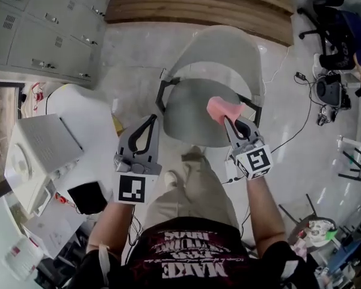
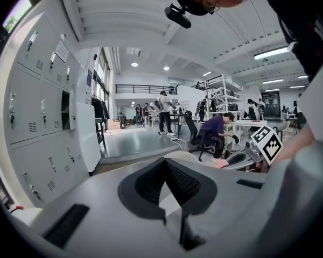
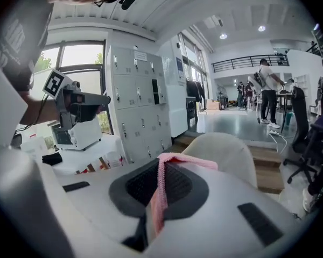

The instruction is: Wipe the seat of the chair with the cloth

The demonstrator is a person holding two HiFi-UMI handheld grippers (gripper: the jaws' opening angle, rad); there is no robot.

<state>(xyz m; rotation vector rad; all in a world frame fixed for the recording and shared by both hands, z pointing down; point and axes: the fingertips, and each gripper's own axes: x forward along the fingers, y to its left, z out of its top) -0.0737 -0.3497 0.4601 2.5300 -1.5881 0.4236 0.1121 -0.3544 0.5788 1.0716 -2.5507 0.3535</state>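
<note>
In the head view the chair [image 1: 219,53] stands straight ahead of the person, its grey seat [image 1: 189,116] bare except at the right side, where the pink cloth [image 1: 222,108] hangs bunched at the tip of the right gripper [image 1: 230,120]. It sits over that edge of the seat, though whether it touches the surface cannot be told from here. The left gripper [image 1: 153,118] is held off the seat's left edge, beside the dark armrest frame [image 1: 161,95], probably to keep it clear of the sweep. The left gripper view shows its jaws closed tip to tip with nothing between them, aimed out across the room past a wall of grey lockers [image 2: 37,106], so this side has no part in the job for now. In the right gripper view the jaws are clamped on a fold of the cloth, which runs as a thin pink strip down between the pads and spills over the top edge. Pinching it by a fold leaves loose fabric ahead of the tips to drag over the seat. The pale backrest [image 3: 223,152] rises just beyond. I judge the wipe to be at its start, with nearly all of the seat left to cover.
</note>
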